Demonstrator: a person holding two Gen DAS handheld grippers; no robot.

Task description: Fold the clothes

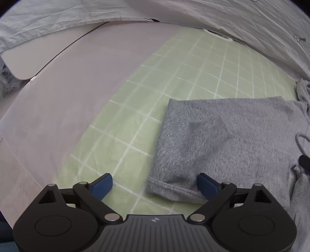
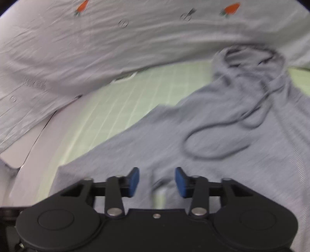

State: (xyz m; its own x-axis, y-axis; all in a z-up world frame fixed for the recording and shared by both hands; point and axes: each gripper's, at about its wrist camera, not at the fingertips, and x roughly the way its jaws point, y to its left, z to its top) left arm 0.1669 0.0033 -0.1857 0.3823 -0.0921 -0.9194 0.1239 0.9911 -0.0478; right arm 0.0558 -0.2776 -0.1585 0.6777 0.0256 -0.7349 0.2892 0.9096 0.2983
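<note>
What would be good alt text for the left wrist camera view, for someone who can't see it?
The open left gripper hovers at the hemmed corner of a folded grey knit garment lying on a green grid cutting mat; its right blue pad sits at the fabric's edge. A wrinkled pale shirt lies across the far side of the mat.

A pale green cutting mat [image 1: 174, 81] with a white grid lies on a light grey table [image 1: 58, 108], and a thin dark cable [image 1: 64, 49] with a small white clip [image 1: 33, 78] crosses the table beside it.
</note>
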